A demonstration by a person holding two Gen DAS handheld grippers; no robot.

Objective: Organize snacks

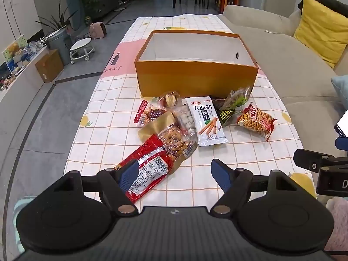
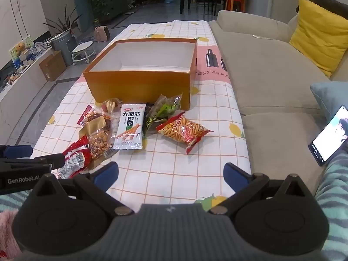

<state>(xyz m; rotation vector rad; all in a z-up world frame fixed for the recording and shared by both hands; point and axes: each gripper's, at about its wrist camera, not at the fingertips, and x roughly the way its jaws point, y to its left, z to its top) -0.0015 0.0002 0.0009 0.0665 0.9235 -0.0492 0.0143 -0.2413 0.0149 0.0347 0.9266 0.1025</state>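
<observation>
An orange box [image 1: 195, 78] [image 2: 139, 84] with a white, bare inside stands on the checked tablecloth. In front of it lie several snack packs: a white spicy-strip pack [image 1: 206, 121] [image 2: 130, 128], a red and yellow crisps bag [image 1: 256, 121] [image 2: 184, 130], a green and black pack [image 1: 232, 106] [image 2: 163, 111], a gold-edged nut bag [image 1: 171, 139] [image 2: 97, 139] and a red sausage pack [image 1: 148, 165] [image 2: 75, 158]. My left gripper [image 1: 176, 174] hovers open over the near end of the red pack, holding nothing. My right gripper [image 2: 171, 174] is open above bare cloth.
A beige sofa [image 2: 271, 87] with a yellow cushion [image 2: 319, 34] runs along the table's right side. A lit phone [image 2: 328, 134] rests at the right near a striped sleeve [image 2: 332, 187]. The floor at the left holds a stool [image 1: 81, 46], a cardboard carton and plants.
</observation>
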